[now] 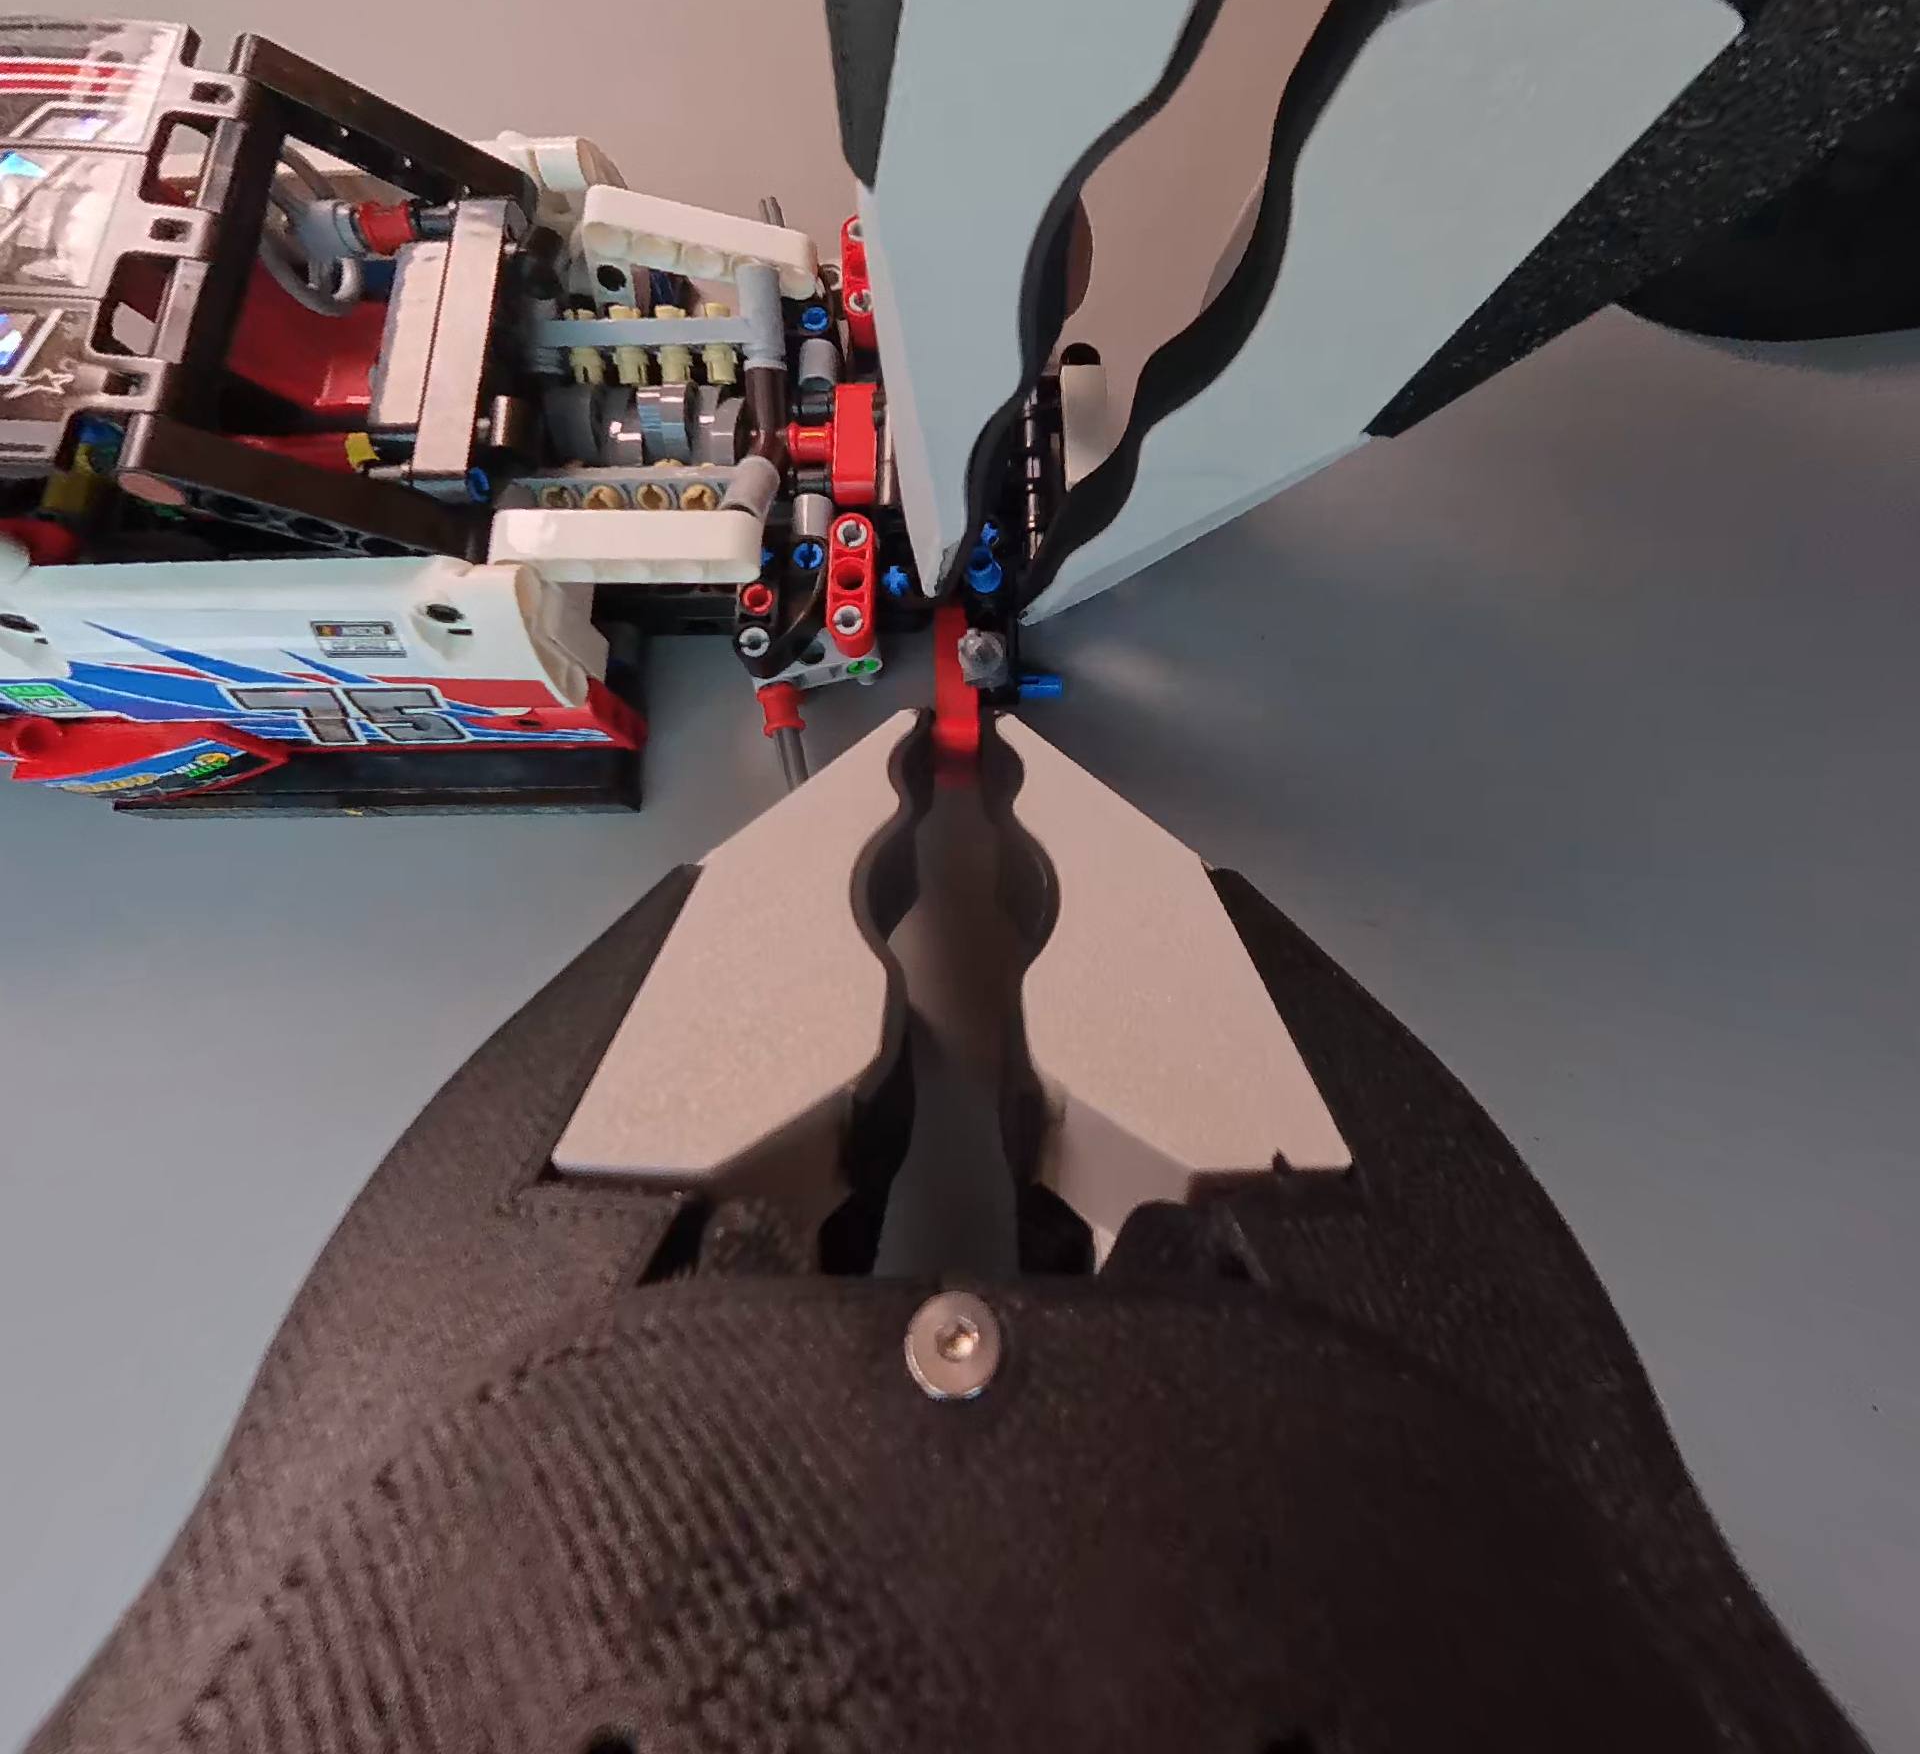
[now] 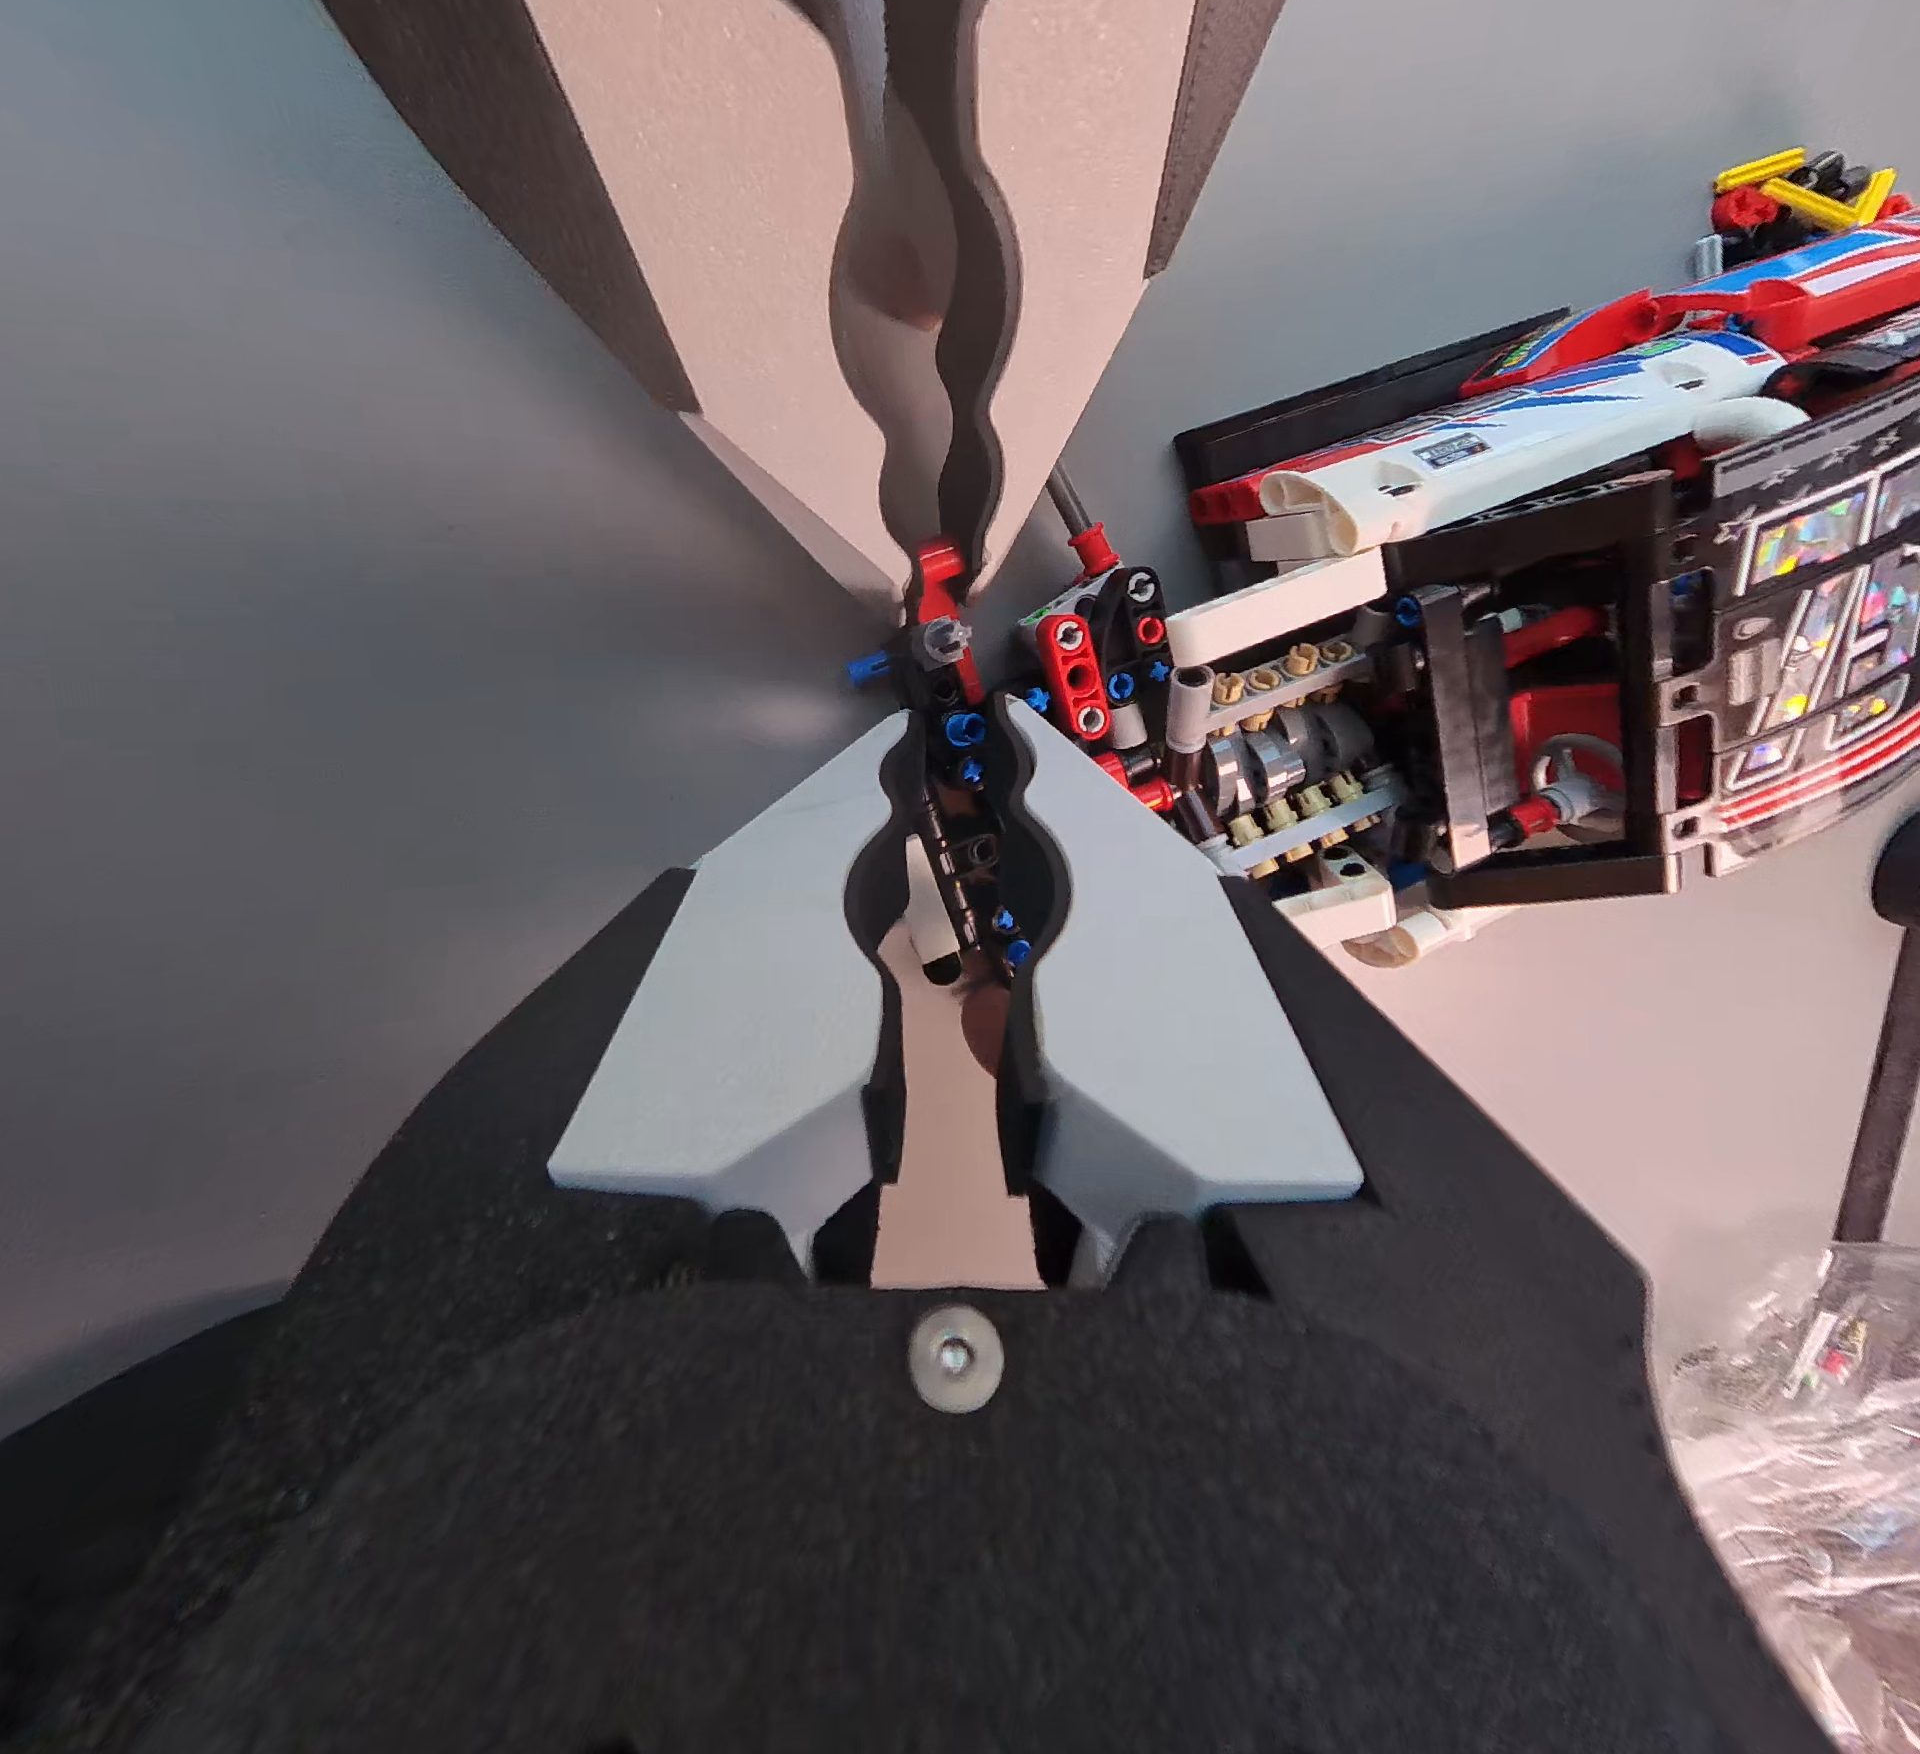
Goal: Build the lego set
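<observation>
In the left wrist view, the toy car [image 1: 312, 499] lies at the left on the grey table [image 1: 1455, 873], its white side panel toward the camera and its open engine end pointing right, so its long axis runs left to right across the picture. At that end a black beam [image 1: 1029, 457] with blue pins crosses the car's axis, running away from the camera.

In the middle, the left gripper [image 1: 958, 748] is closed on a small red piece [image 1: 954, 696], pinching its near end; the far end sits against the near tip of the black beam, beside a grey pin [image 1: 979, 650]. The red piece's long axis points straight ahead, in line with the gripper.

From the top right the right gripper [image 1: 982, 598] comes in opposite, its jaws narrowed around the black beam and holding it along much of its length, as the right wrist view shows [image 2: 961, 717].

The step appears to be seating the red piece on the beam. To do it well, the right gripper should hold the beam rigid while the left pushes squarely along the pin's axis, without twisting, since a skewed push could jam the pin or pull the beam loose from the car.
</observation>
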### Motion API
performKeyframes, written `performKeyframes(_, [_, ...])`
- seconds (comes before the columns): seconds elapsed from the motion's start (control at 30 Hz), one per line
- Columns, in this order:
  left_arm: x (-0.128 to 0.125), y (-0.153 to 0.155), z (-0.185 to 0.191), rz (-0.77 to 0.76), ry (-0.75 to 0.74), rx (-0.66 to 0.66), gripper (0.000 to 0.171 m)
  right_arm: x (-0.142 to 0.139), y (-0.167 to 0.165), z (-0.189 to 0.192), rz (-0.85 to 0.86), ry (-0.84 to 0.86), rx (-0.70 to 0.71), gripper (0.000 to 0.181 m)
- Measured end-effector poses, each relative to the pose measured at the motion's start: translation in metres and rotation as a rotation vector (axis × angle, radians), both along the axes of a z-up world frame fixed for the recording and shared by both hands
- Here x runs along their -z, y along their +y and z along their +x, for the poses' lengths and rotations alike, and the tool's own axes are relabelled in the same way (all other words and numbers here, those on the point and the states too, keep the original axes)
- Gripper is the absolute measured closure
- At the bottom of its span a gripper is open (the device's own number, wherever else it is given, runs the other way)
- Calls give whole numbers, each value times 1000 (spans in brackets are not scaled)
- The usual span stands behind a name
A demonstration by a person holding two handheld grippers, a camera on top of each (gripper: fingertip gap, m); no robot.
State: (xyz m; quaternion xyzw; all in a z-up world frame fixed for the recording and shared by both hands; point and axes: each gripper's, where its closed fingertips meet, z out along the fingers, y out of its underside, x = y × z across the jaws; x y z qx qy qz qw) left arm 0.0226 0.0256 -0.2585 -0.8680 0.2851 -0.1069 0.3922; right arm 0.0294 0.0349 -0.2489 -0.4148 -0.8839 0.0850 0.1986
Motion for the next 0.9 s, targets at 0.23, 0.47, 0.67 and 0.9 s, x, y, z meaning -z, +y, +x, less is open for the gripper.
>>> performKeyframes(0.23, [0, -1, 2, 15, 23, 8, 164, 0, -1, 3, -65, -3, 9, 172])
performKeyframes(0.47, [0, -1, 1, 20, 22, -2, 164, -1, -2, 1, -103, 64, 34, 172])
performKeyframes(0.67, [0, -2, 1, 16, 5, 9, 165, -11, -3, 7, 40, 67, -135, 170])
performKeyframes(0.9, [0, -3, 1, 25, 20, 17, 161, -7, 6, 10, 81, 11, -169, 181])
